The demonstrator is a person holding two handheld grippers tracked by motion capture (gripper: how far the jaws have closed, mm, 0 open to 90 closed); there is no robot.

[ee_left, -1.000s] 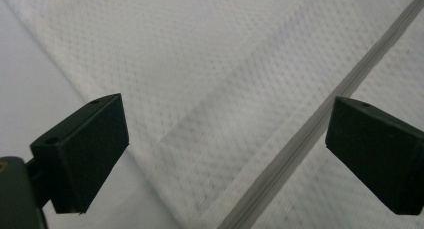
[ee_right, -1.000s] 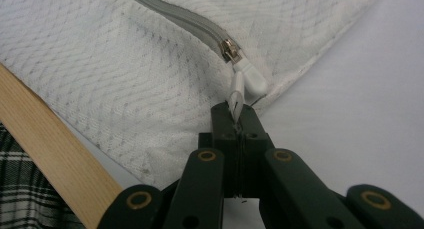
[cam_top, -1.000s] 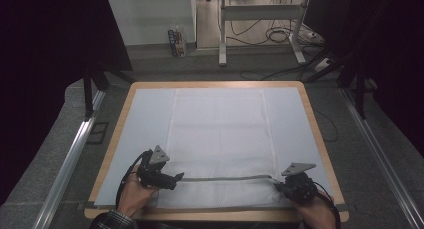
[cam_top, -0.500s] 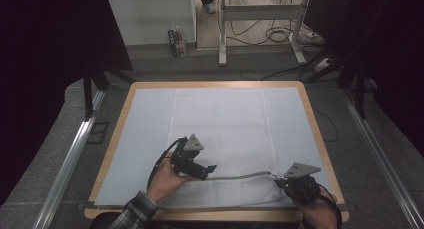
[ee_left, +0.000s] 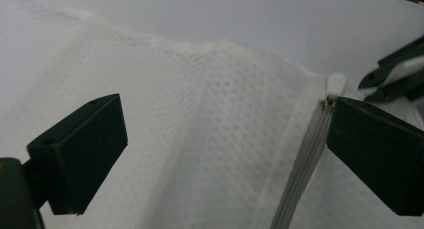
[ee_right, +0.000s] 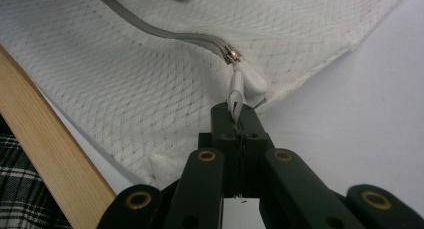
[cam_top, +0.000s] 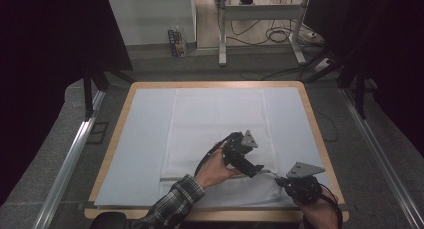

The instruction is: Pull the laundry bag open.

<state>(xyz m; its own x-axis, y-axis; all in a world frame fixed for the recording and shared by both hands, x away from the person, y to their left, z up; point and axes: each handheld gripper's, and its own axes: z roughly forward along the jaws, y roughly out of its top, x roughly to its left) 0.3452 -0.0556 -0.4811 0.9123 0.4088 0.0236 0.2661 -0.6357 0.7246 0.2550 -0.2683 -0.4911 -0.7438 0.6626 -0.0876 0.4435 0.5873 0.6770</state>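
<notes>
A wooden-edged table (cam_top: 125, 104) carries a pale blue sheet, and on that lies a white mesh laundry bag (cam_top: 215, 119), reaching from the far side of the table down to its near edge. Along the bag's near end runs a grey zipper (ee_right: 165, 35), ending at the bag's near right corner. The left gripper (cam_top: 254, 169), held by a hand in a plaid sleeve (cam_top: 170, 206), sits over the bag close to that corner, its jaws spread wide with the zipper line beside one of them. The right gripper (ee_right: 239, 120), at the corner itself, is pinched closed on the white zipper pull tab (ee_right: 236, 91), which hangs off the small metal slider (ee_right: 229, 54).
</notes>
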